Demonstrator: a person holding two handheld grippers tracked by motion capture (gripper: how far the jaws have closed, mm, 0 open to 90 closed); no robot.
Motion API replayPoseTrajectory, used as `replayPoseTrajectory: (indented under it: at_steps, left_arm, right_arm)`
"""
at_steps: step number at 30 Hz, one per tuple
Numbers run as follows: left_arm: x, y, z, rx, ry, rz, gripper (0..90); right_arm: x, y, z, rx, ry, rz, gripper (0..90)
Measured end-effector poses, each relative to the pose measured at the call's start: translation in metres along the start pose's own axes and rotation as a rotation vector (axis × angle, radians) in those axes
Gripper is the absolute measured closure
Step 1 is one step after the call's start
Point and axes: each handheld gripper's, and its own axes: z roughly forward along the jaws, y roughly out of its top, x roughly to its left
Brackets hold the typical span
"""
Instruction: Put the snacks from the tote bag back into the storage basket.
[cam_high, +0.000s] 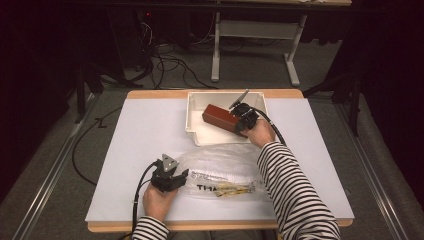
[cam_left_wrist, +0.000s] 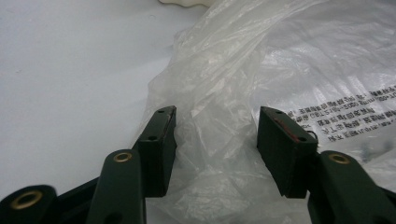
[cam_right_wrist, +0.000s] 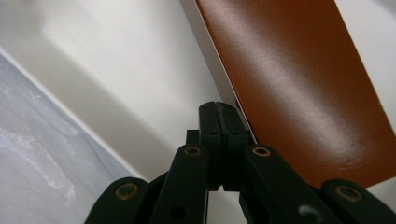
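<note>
Two objects are in hand at this moment: a clear plastic bag lying flat on the near half of the white table, and a red-brown box resting tilted inside the white tray at the far side. The left gripper sits at the bag's left end with its jaws standing apart; in the left gripper view crumpled film lies between the pads without being pinched. The right gripper is at the box's near end with its jaws fully closed; in the right gripper view the tips meet at the pale edge of the box, and whether they nip a thin flap there or merely press against it cannot be told. Judged from appearance, the bag is light, limp and slippery, printed on one face, with a small yellowish item inside near its right end; it should be taken at the gathered mouth where the film bunches, since a single layer would slide out. The box looks rigid, smooth-faced and of modest weight; a grip across its narrow sides would hold better than one on an edge
</note>
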Motion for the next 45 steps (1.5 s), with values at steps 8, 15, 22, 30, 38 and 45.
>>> replayPoseTrajectory:
  at_steps: [8,15,22,30,38,45]
  left_arm:
    - [0.0,0.0,0.0,-0.004,-0.002,-0.003,48.2]
    - [0.0,0.0,0.0,-0.005,-0.002,-0.004,48.2]
    - [0.0,0.0,0.0,-0.004,-0.001,-0.002,48.3]
    - [0.0,0.0,0.0,-0.003,-0.001,-0.001,48.3]
    - [0.0,0.0,0.0,-0.002,-0.004,-0.004,48.3]
    - [0.002,0.0,0.0,-0.003,-0.02,-0.017,47.5]
  right_arm:
    - [-0.003,0.004,0.008,-0.002,-0.012,0.004,90.0]
    - [-0.008,0.005,0.013,0.04,-0.049,0.033,90.0]
    - [-0.016,0.001,0.005,0.035,-0.093,0.066,90.0]
    - [-0.023,0.001,0.007,-0.003,-0.071,0.13,90.0]
    - [-0.031,0.003,0.009,-0.015,-0.09,0.182,90.0]
    - [-0.034,0.0,0.006,-0.045,-0.093,0.178,90.0]
